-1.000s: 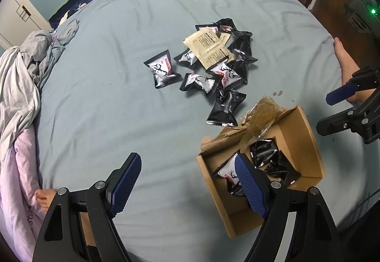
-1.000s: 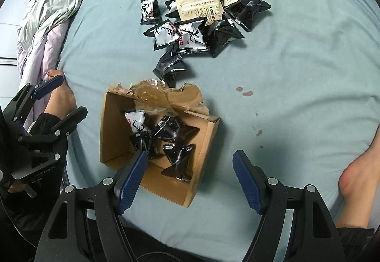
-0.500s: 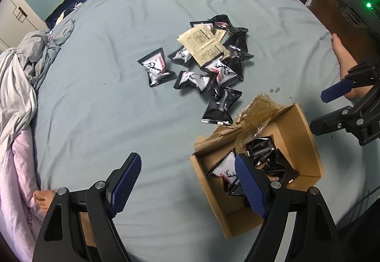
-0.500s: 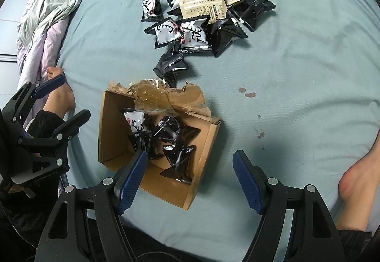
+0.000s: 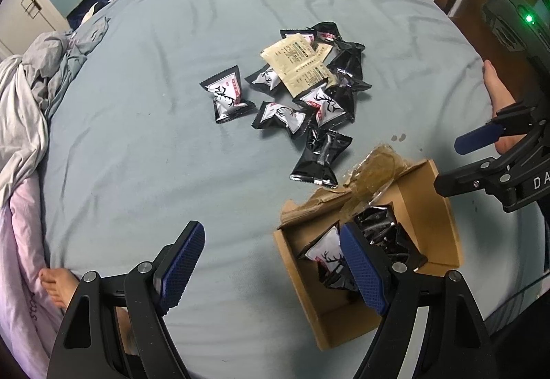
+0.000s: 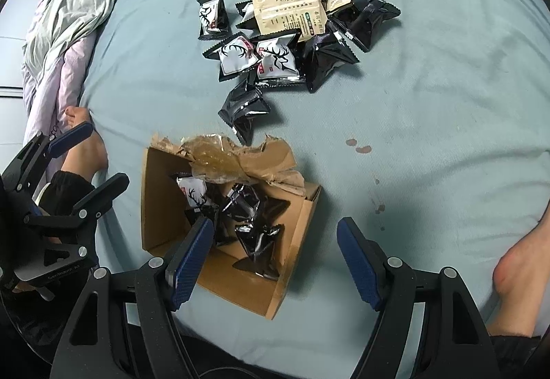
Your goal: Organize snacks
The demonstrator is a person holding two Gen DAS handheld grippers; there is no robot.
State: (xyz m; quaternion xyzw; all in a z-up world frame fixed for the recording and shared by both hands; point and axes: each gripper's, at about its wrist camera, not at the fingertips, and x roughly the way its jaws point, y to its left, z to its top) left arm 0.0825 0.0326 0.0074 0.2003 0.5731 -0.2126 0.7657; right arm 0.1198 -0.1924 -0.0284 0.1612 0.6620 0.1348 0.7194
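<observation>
Pale-blue cotton bed sheet point(image 5: 144, 145) is carrying everything, so the surface is soft and each pick calls for a shallow descent rather than a hard press. Open brown cardboard box point(image 5: 436, 207) with a torn, taped flap is lying near the bed's front edge, its long axis running diagonally in the left wrist view, its opening facing up, and a few packets are already lying inside. Loose pile of black-and-white foil snack packets point(image 5: 309, 93) is sitting beyond the box, with two tan paper sachets point(image 6: 285, 4) resting on top. Nearest single black foil packet point(image 5: 321, 155) is lying just beside the torn flap, its long axis pointing toward the box; judged the easiest next pick, gripped across its short width. Left hand-held gripper point(image 5: 271, 265) and right hand-held gripper point(image 6: 275, 255) are both hanging released, grasping nothing.
</observation>
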